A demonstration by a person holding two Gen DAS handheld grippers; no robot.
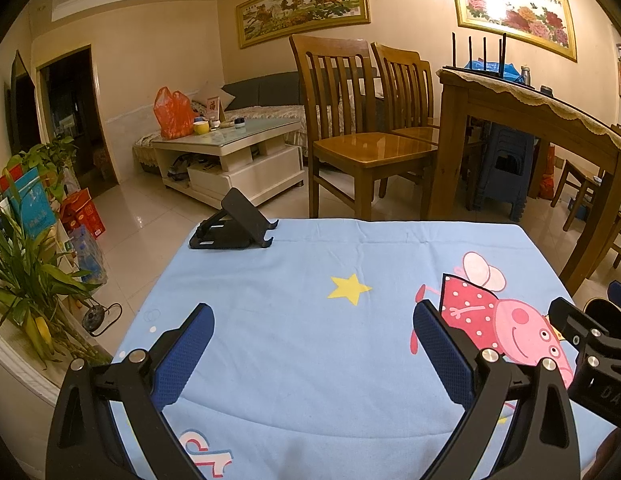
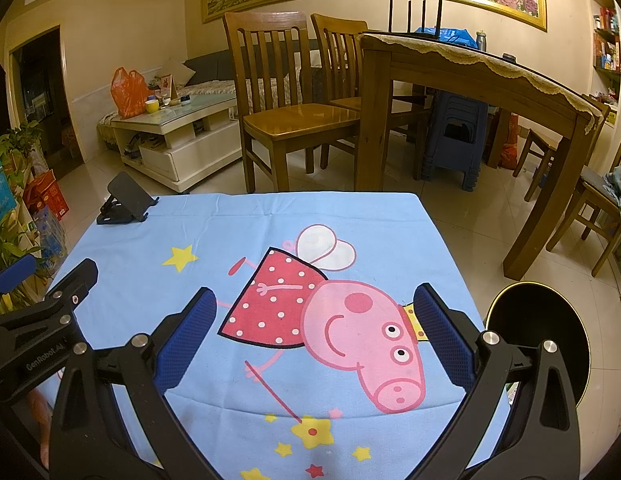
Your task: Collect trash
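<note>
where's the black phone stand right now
The black phone stand sits at the far left corner of the blue tablecloth in both wrist views, beyond the yellow star.

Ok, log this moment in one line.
left gripper: open, empty | right gripper: open, empty | tablecloth: no trash visible | bin: beside table, right

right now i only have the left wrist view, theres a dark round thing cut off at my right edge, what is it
observer: It looks like a round black bin with a thin yellow rim. Its top is open, and it sits just past the right edge of the blue cloth, lower than the cloth.
operator: ok and is the right gripper carrying anything
observer: No. The right gripper has its jaws wide open, with only the pig print on the cloth showing between them.
</note>
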